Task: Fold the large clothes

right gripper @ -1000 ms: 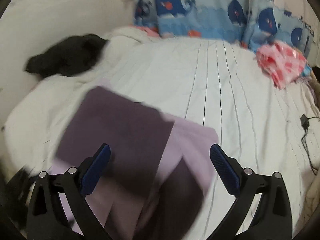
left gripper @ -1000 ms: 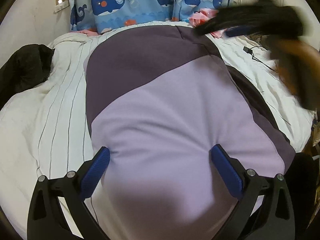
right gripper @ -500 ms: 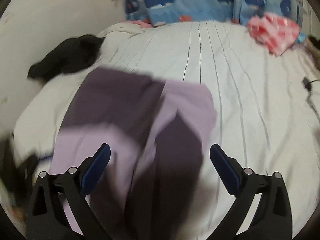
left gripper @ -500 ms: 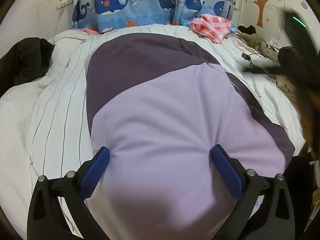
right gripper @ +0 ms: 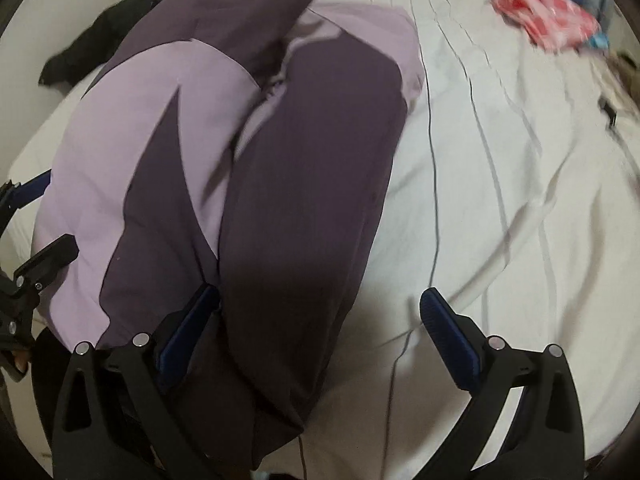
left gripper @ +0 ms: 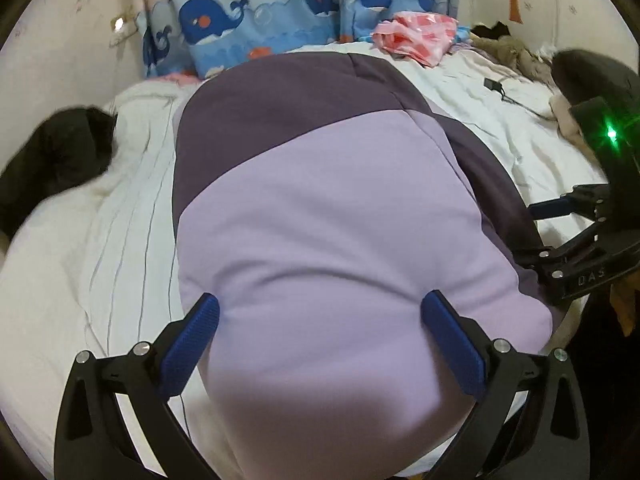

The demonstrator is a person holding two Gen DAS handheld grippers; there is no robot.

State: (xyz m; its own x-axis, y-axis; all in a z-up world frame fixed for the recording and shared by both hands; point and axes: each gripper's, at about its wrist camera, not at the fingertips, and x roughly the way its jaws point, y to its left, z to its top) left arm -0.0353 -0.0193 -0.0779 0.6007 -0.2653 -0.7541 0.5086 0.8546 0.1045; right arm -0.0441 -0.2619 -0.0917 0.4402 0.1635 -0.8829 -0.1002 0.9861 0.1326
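White striped bedsheet (right gripper: pixel 520 208) as work surface. Left gripper (left gripper: pixel 320 340) and right gripper (right gripper: pixel 320 336) both spread wide, gripping nothing, poised over the near hem, likely for the next fold. Two-tone lilac and dark purple garment (left gripper: pixel 320 220) lies flat mid-bed. Beyond: black clothing heap (left gripper: pixel 56 156), pink checked cloth (left gripper: pixel 416 36), whale-print cushions (left gripper: pixel 248 32); nothing blocking.

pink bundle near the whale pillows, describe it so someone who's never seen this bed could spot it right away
Start at the white striped bedsheet and look to its far end, where the blue whale pillows stand against the wall. The pink bundle lies just in front of the right-hand pillow, beyond the big purple garment. It is the only crumpled pink-and-red cloth there; the other loose heap is black.
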